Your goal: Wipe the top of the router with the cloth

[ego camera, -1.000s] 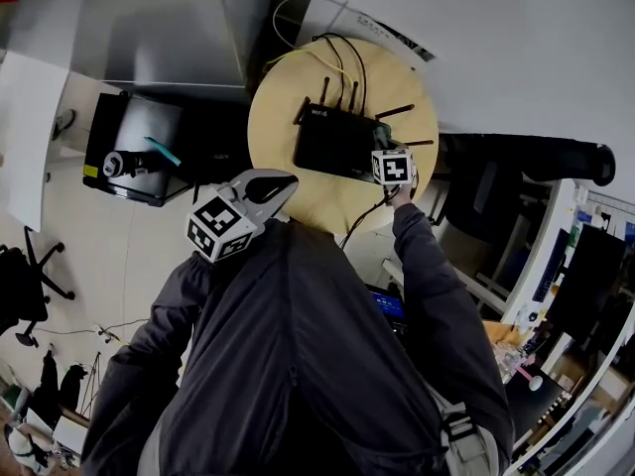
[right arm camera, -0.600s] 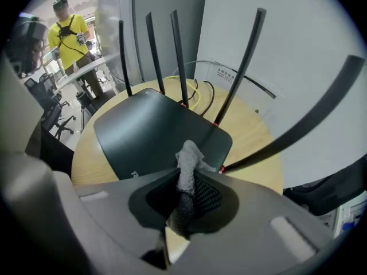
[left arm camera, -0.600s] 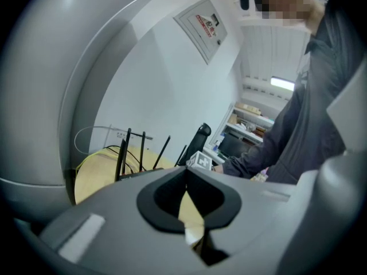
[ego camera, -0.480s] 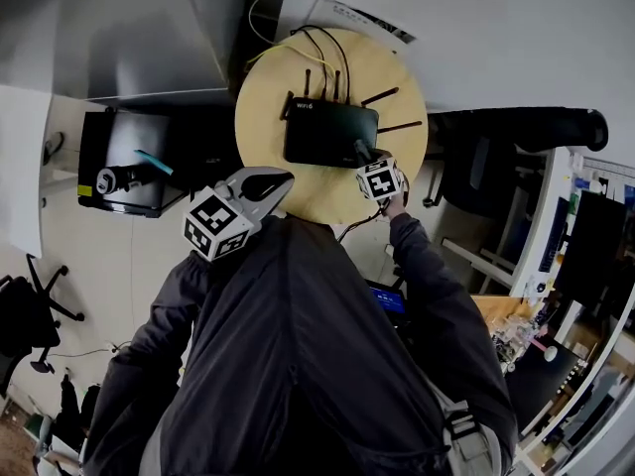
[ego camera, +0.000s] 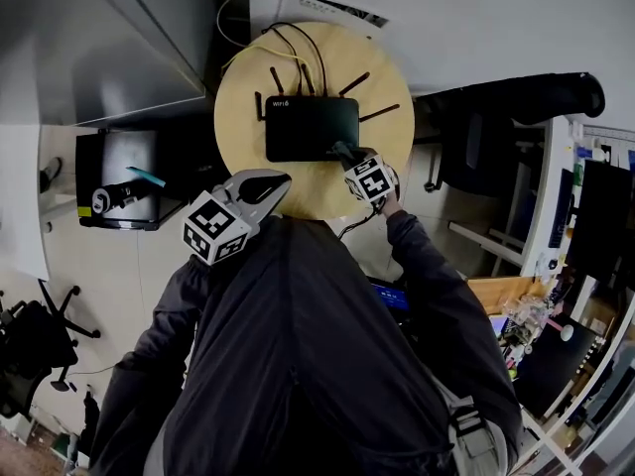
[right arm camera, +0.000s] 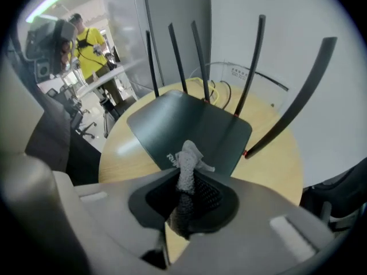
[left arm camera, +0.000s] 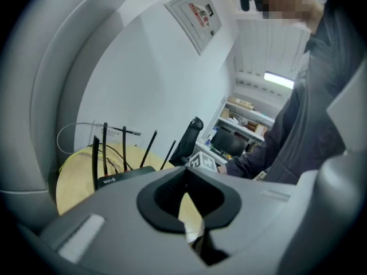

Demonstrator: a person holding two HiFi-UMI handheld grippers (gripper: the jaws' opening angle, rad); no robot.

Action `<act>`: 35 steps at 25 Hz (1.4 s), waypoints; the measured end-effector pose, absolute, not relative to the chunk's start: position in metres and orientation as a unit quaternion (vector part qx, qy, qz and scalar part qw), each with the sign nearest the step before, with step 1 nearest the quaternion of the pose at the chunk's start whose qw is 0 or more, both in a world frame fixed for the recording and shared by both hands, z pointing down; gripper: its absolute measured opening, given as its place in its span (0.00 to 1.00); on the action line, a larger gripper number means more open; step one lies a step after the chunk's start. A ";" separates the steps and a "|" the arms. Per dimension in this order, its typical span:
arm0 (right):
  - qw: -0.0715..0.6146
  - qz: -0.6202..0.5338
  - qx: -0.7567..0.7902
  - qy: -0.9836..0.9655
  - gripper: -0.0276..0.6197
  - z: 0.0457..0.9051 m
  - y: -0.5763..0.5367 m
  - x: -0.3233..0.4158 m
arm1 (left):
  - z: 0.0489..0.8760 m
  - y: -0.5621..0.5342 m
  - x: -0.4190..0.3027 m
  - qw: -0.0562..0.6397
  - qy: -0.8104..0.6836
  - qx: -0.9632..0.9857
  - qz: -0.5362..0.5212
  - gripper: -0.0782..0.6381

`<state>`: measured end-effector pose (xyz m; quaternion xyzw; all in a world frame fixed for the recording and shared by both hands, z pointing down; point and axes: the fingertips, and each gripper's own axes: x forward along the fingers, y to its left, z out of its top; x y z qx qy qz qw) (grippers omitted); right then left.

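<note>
Router lay broadside on the round table from overhead, right gripper at its near right corner, left gripper back off the table's near edge. Left gripper view showed jaws together, empty. Right gripper view showed jaws clenched on the cloth, router top stretching ahead and leftward.

Black router, flat, antennas splayed — grey cloth, bunched, pinched upright in right tongs, at its near edge

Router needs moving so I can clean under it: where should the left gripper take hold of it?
Take the router by its near left edge, coming from the person's side. Its body is a thin flat slab; antennas and cables crowd the far edge, and the right gripper occupies the near right corner.
</note>
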<state>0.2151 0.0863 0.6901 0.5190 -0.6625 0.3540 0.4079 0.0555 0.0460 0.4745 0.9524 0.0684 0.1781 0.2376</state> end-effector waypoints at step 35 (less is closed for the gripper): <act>0.485 0.242 0.419 -0.728 0.09 0.727 0.135 0.228 | 0.474 0.077 0.078 0.218 0.013 0.954 0.206 0.11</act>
